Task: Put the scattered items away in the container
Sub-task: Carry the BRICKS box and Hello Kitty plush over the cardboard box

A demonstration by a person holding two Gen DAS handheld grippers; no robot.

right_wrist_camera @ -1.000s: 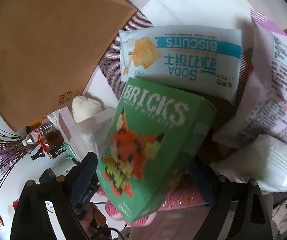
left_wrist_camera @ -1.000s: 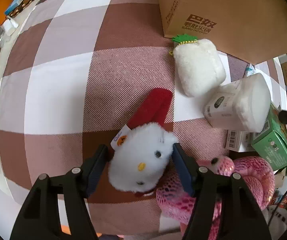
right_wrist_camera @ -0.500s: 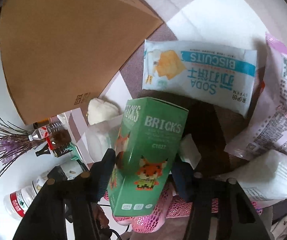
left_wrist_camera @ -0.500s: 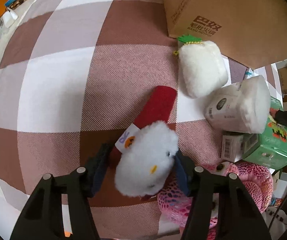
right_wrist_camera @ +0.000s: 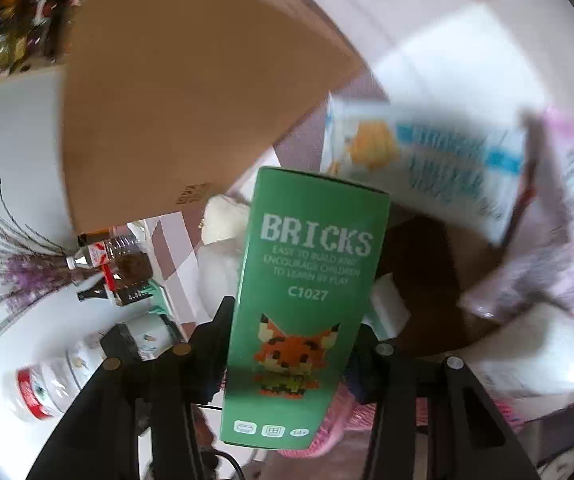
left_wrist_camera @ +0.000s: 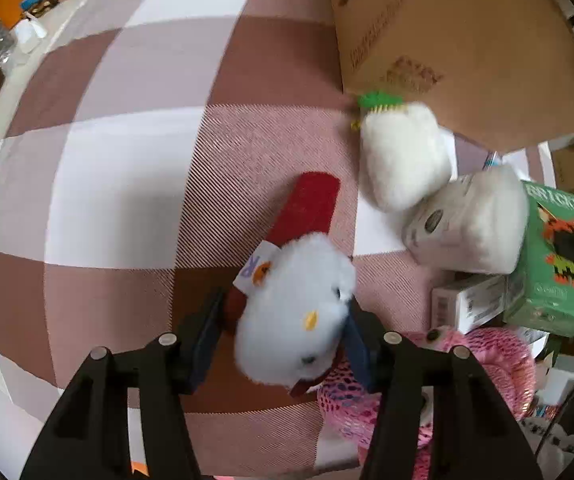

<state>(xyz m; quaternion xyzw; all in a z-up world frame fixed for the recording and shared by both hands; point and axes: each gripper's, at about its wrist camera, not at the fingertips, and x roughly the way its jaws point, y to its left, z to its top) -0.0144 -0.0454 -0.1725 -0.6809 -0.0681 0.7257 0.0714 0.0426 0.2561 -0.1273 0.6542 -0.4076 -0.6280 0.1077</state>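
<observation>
A white plush cat (left_wrist_camera: 299,308) with a red strap (left_wrist_camera: 307,208) sits between the fingers of my left gripper (left_wrist_camera: 283,314). The jaws are closing, and the pads press into its sides above the checked cloth. In the right wrist view, a green BRICKS box (right_wrist_camera: 307,300) stands upright between the closing jaws of my right gripper (right_wrist_camera: 299,316), which grips its sides and holds it off the pile. The same green box (left_wrist_camera: 555,264) shows at the right edge of the left wrist view. The brown cardboard carton (left_wrist_camera: 467,40) stands behind, and fills the upper left of the right wrist view (right_wrist_camera: 191,80).
A white plush radish (left_wrist_camera: 403,160), a white cotton pack (left_wrist_camera: 471,228), a small white box (left_wrist_camera: 467,304) and a pink net toy (left_wrist_camera: 499,364) lie near the carton. A soda biscuit packet (right_wrist_camera: 427,160) and a pink-white bag (right_wrist_camera: 567,220) lie beyond the green box. Bottles (right_wrist_camera: 115,256) stand at the left.
The left jaws have narrowed onto the plush cat, which has tilted. The right jaws have come in on the green box, turned it upright and raised it.
</observation>
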